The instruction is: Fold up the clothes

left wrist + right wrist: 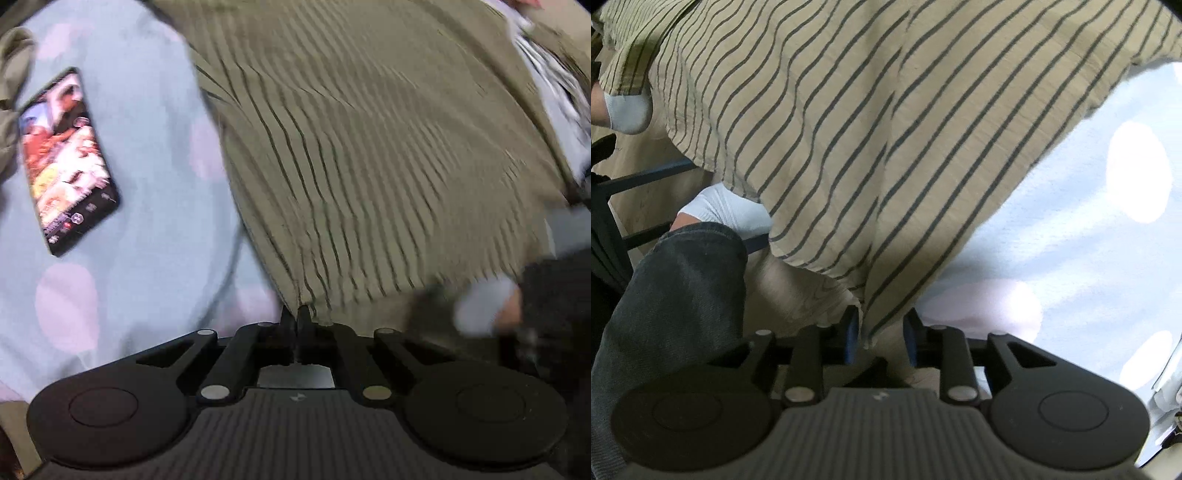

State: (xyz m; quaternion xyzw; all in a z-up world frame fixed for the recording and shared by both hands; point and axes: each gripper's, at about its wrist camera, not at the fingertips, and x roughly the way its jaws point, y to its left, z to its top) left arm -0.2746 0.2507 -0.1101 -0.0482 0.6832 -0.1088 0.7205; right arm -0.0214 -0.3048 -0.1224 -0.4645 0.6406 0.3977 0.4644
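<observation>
The left gripper (294, 325) has its jaws pinched on the striped shirt's (369, 155) edge. The right gripper (881, 336) stands with jaws apart around the hem, beside a phone (66, 158) on the blue sheet (147, 184).

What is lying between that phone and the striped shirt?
Only bare cloth: the left wrist view shows the light blue spotted sheet running uncovered from the phone to the striped shirt.

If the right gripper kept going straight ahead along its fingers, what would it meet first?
The striped shirt: its hem already hangs between the open fingers of the right gripper, so the cloth comes first. Behind it probably lies the pale blue sheet, though depth is unclear.
</observation>
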